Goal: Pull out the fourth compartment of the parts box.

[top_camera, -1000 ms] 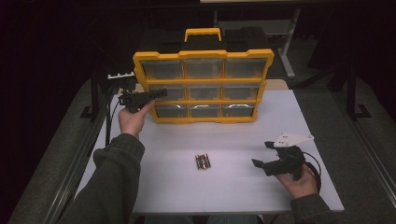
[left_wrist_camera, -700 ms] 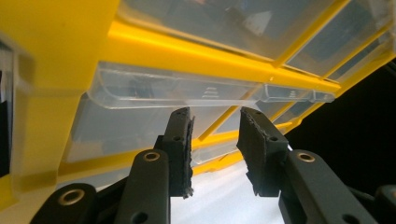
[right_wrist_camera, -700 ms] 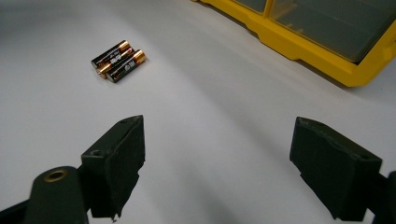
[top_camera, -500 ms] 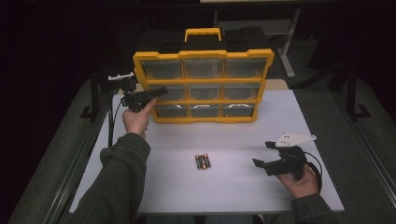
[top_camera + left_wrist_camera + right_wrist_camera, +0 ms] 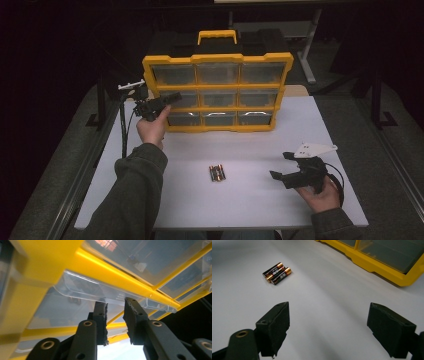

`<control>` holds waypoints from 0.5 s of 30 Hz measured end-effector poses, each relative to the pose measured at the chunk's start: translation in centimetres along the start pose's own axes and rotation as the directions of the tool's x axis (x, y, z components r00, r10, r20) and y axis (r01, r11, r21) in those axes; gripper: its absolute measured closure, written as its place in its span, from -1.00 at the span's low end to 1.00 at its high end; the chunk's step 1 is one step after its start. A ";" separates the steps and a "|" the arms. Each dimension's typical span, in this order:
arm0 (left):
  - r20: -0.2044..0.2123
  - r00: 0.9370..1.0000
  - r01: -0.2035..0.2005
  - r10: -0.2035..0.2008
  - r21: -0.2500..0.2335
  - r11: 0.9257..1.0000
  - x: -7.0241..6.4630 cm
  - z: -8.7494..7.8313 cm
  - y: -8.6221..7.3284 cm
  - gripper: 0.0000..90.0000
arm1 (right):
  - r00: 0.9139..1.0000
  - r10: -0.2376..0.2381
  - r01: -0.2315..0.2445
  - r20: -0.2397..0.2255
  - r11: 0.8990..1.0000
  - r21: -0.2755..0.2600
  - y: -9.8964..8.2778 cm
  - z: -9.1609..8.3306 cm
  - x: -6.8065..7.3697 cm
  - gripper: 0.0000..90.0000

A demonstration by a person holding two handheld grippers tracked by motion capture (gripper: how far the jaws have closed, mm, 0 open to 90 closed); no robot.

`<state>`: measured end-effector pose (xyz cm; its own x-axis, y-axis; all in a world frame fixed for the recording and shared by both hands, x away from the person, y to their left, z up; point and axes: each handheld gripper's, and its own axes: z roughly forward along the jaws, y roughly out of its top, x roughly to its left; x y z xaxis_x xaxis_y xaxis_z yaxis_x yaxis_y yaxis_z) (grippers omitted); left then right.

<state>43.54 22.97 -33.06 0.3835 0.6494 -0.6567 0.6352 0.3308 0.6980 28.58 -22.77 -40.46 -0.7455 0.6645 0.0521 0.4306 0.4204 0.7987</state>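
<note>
While the left gripper (image 5: pixel 169 99) is raised to the front of a yellow organiser case (image 5: pixel 218 92), its two black jaws stand narrowly apart with the clear plastic lip of a drawer (image 5: pixel 110 293) just at their tips. The jaws have just been closing toward that lip, which sits in the gap between them; the pads do not look to be pressing on it yet, so the drawer is framed rather than gripped. In the high view this is a drawer at the case's left side, in its middle or lower row; which of the two cannot be told. The left hand (image 5: pixel 151 127) holds the tool nearly level, presumably so the jaws can pinch the thin handle edge and pull the drawer straight out.

The case stands upright at the far side of the white table (image 5: pixel 250 210), its transparent drawer fronts facing the person, which keeps every handle within reach from the front.

Nearer the person, a few batteries (image 5: pixel 217 173) lie side by side, touching one another, at the middle of the table, well apart from the case. They are probably waiting to go into a drawer once one is open.

The right gripper (image 5: pixel 329 330) hovers low over the table at the right, jaws wide apart and empty, aimed toward the batteries, likely ready to collect them.
</note>
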 end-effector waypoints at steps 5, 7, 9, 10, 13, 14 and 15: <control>0.028 0.999 0.042 -0.042 -0.005 0.999 0.3 -0.1 0.0 0.69 | 1.000 0.010 -0.010 0.000 1.000 0.002 -0.2 -0.1 0.0 -0.62; 0.043 0.998 0.052 -0.051 -0.018 0.998 0.4 -0.1 -0.2 0.70 | 1.000 0.010 -0.010 -0.002 1.000 -0.005 -0.2 -0.2 -0.1 -0.62; 0.067 0.995 0.082 -0.080 -0.037 0.996 0.8 -0.3 -0.5 0.75 | 1.000 0.006 -0.006 0.000 1.000 -0.005 -0.2 -0.2 -0.1 -0.61; 0.090 0.992 0.097 -0.093 -0.046 0.994 1.1 -0.4 -0.8 0.78 | 1.000 0.004 -0.004 -0.001 1.000 -0.006 -0.2 -0.1 -0.1 -0.61; 0.096 0.990 0.111 -0.106 -0.049 0.993 1.2 -0.4 -0.9 0.82 | 1.000 0.006 -0.006 -0.005 1.000 0.002 -0.2 0.0 0.0 -0.61; 0.102 0.988 0.120 -0.114 -0.051 0.992 1.2 -0.4 -0.9 0.82 | 1.000 0.004 -0.004 -0.005 1.000 0.004 -0.2 0.0 0.0 -0.61; 0.107 0.986 0.131 -0.125 -0.052 0.990 1.3 -0.4 -0.9 0.82 | 1.000 0.003 -0.003 -0.006 1.000 0.005 -0.2 0.1 0.0 -0.61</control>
<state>43.19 23.78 -34.46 0.3703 0.5258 -0.7658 0.6445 0.4483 0.6194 28.57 -22.84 -40.69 -0.7469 0.6624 0.0583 0.4357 0.4214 0.7954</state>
